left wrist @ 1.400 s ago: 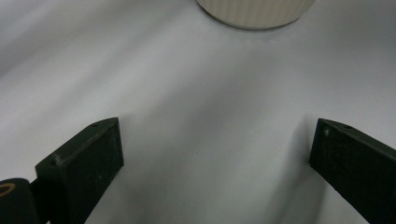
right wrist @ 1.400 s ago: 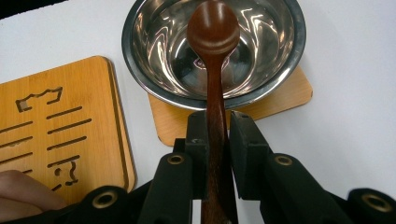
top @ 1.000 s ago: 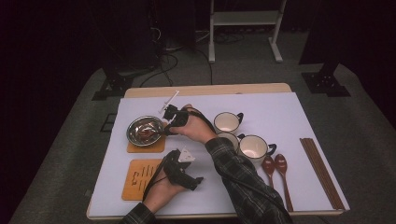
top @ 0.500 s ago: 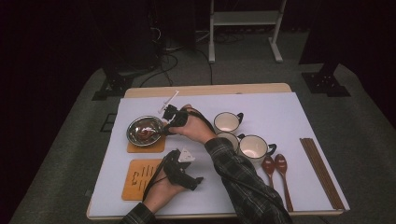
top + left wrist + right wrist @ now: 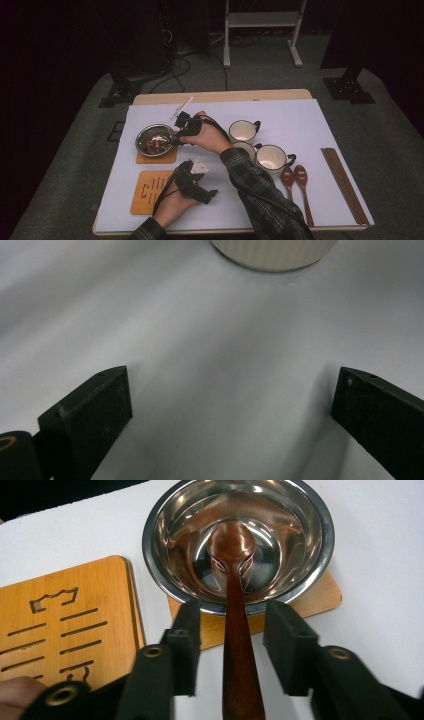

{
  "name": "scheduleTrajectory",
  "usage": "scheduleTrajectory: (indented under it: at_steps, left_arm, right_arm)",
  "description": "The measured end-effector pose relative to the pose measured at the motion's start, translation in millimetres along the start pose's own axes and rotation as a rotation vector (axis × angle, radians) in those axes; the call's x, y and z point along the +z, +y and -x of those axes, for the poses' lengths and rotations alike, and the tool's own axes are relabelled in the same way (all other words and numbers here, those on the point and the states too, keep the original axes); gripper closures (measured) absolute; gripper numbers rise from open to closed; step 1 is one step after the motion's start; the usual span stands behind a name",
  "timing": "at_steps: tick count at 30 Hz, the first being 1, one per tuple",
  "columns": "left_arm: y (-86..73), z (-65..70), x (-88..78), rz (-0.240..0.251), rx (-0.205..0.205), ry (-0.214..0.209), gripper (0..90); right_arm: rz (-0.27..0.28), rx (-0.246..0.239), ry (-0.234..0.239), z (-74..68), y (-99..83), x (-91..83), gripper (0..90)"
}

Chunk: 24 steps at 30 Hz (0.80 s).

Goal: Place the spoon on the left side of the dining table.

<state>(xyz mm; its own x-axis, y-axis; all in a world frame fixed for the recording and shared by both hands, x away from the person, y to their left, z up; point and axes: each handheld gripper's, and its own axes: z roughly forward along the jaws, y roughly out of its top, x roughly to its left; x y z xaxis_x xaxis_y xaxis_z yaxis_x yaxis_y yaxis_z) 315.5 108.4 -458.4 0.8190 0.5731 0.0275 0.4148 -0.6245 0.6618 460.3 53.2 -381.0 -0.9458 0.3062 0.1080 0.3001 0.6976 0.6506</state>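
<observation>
Right gripper (image 5: 232,650) fingers just opened, straddling spoon (image 5: 235,630) handle, no pinch. Spoon: light, stiff, glossy; regrip mid-handle. Left gripper (image 5: 192,182) wide open, empty.

Your right gripper (image 5: 176,136) reaches across to the far left, forearm slanting over the table; its jaws have just been opening and now stand apart, pressing on nothing. Your left gripper (image 5: 204,186) rests near you, pointing right, jaws wide open.
</observation>
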Motion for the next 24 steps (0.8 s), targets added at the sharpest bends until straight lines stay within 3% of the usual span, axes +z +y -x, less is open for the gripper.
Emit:
scheduleTrajectory:
  at_steps: [10,24]
  left_arm:
    - [0.1,-0.2,-0.3,-0.004,0.002,0.000,1.7]
    - [0.0,-0.2,-0.1,-0.002,0.001,0.000,1.8]
  right_arm:
    - [0.040,0.009,-0.020,2.2,-3.2,-9.2,46.0]
    - [0.074,-0.004,-0.035,0.0,-5.9,-33.5,43.5]
